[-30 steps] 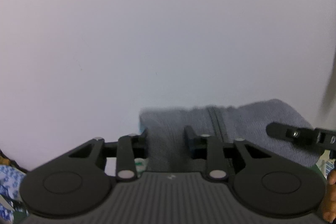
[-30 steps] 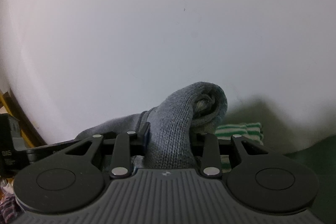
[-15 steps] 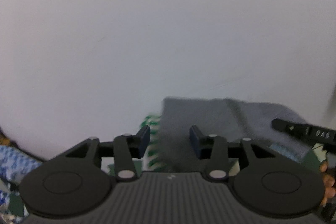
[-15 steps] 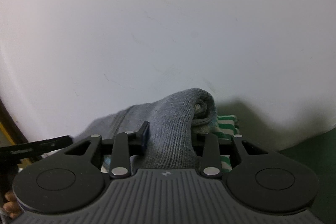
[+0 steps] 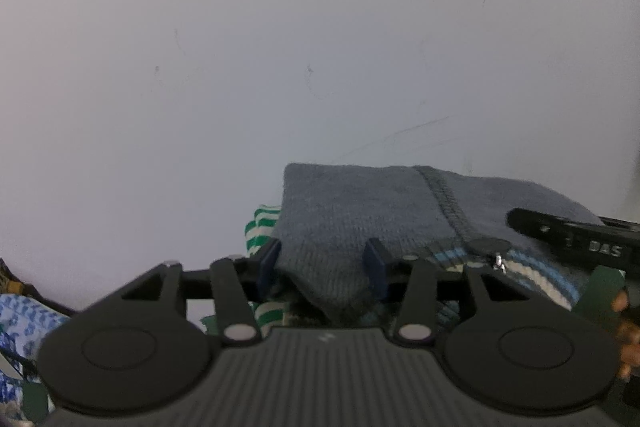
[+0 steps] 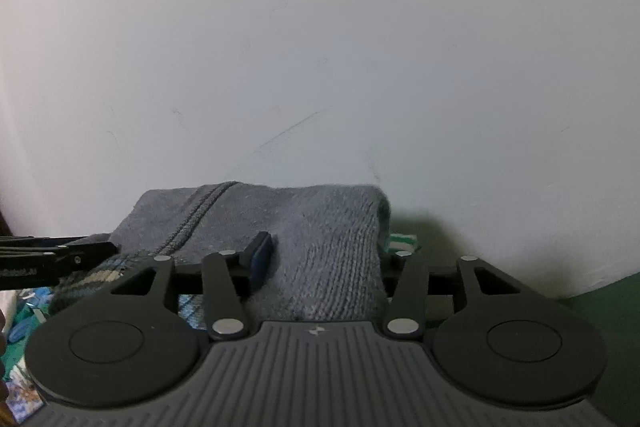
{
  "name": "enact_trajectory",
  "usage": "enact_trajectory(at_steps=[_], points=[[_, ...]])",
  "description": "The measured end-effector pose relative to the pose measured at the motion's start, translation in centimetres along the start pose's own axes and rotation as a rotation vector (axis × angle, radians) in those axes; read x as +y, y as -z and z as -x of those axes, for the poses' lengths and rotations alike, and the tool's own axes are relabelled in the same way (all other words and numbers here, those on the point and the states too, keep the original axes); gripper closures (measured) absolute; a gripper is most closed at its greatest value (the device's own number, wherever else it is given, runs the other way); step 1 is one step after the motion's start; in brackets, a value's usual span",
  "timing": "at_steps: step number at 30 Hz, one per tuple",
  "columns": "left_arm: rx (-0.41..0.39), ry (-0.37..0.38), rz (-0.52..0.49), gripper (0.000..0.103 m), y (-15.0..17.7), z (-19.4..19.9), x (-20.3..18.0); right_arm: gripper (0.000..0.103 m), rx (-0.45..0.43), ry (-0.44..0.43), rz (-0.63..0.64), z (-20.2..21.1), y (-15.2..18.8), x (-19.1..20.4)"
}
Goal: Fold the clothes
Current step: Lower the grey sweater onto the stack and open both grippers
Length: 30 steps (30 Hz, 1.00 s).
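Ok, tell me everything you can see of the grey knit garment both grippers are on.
The grey knit garment looks like a thick ribbed sweater with a stitched seam, a zipper pull and blue-and-cream striped trim. Its edge is stretched between the left gripper and right gripper, each clamped on it. It overlaps a green-striped cloth.

A home laundry spot: mixed clothes (image 5: 260,227) piled against a scuffed white wall (image 5: 280,47).

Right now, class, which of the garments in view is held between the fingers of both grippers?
The grey knitted garment, with a stitched seam and zip. The green-and-white striped cloth only peeks out beneath it, and the blue patterned fabric lies off to the side, untouched.
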<state>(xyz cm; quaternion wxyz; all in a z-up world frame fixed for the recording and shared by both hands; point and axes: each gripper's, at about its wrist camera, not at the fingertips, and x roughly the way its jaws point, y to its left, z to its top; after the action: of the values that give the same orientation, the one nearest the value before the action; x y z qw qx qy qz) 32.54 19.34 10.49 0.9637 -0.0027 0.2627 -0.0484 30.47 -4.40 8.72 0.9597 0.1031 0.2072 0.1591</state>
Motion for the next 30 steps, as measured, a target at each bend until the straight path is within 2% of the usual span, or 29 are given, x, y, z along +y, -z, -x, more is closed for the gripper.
enact_trajectory(at_steps=[4, 8, 12, 14, 18, 21, 26, 30], points=[[0.004, -0.027, -0.019, 0.052, -0.2, -0.7, -0.4, 0.051, -0.008, -0.001, 0.058, 0.3, -0.2, 1.5], [0.005, -0.041, -0.017, 0.05, -0.3, -0.9, -0.5, 0.064, -0.015, -0.01, 0.122, 0.7, -0.1, 3.2], [0.008, -0.047, 0.003, 0.045, -0.4, -1.1, 0.0, 0.064, -0.021, -0.018, 0.186, 1.1, -0.1, 5.0], [0.009, -0.048, 0.012, 0.039, -0.4, -1.3, 0.2, 0.065, -0.018, -0.016, 0.206, 1.0, 0.0, 5.6], [0.011, -0.031, 0.025, 0.034, -0.3, -1.9, 0.4, 0.067, 0.037, 0.026, 0.158, -1.8, 0.6, 4.3], [0.007, -0.032, 0.044, 0.025, 0.0, -1.9, 0.6, 0.067, 0.04, 0.043, 0.166, -2.6, 0.9, 4.4], [0.002, -0.023, 0.056, 0.024, 0.0, -1.5, 1.1, 0.065, 0.034, 0.048, 0.173, -4.0, -0.3, 5.0], [0.019, -0.013, 0.102, 0.024, 0.5, -2.5, 1.8, 0.064, 0.035, 0.054, 0.182, -4.5, 0.6, 4.9]])
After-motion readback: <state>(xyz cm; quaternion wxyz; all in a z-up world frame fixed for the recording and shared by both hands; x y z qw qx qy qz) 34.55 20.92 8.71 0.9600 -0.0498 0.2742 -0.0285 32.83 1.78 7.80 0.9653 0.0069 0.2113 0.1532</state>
